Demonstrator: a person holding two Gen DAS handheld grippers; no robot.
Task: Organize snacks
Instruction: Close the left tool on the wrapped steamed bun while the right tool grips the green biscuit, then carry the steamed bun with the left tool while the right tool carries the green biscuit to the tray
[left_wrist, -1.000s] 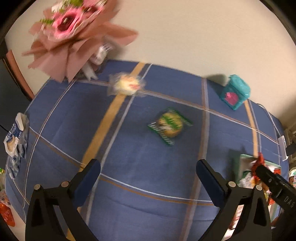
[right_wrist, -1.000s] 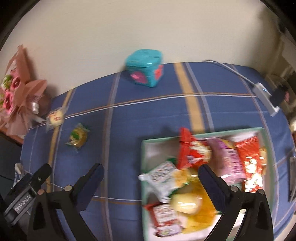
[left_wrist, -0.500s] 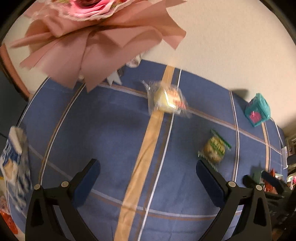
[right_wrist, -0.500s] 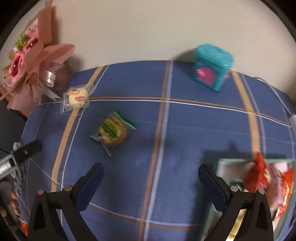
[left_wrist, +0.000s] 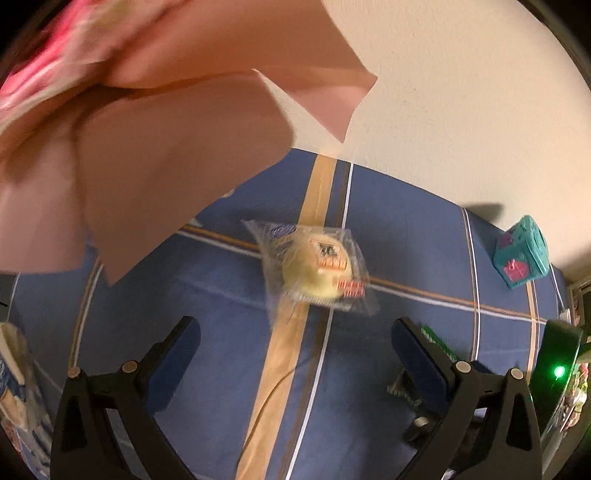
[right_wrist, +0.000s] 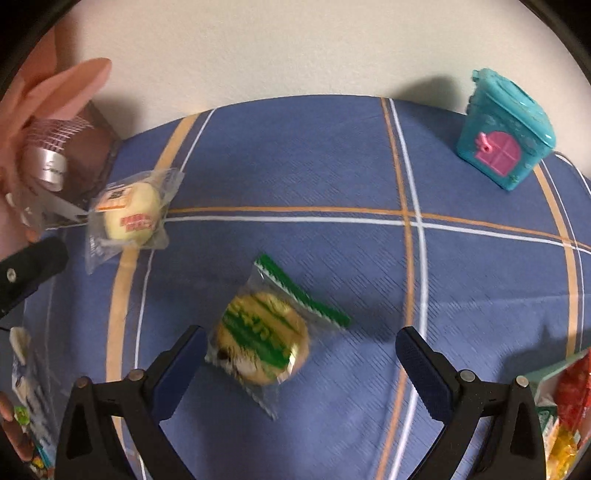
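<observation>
My right claw (right_wrist: 299, 373) wide open, empty, green-wrapped cookie (right_wrist: 264, 338) on table (right_wrist: 369, 166) between fingers, touching left one. Left claw (left_wrist: 295, 362) also spread, nothing held, pale bun packet (left_wrist: 317, 266) just ahead. Both look light, crinkly film slippery, cookie probably brittle. Pinch across round middle, gently, not loose wrapper edges.

tablecloth (right_wrist: 332, 166) blue, orange-white plaid | box (right_wrist: 504, 142) teal, pink | wrapper (right_wrist: 303, 295) green-striped
</observation>
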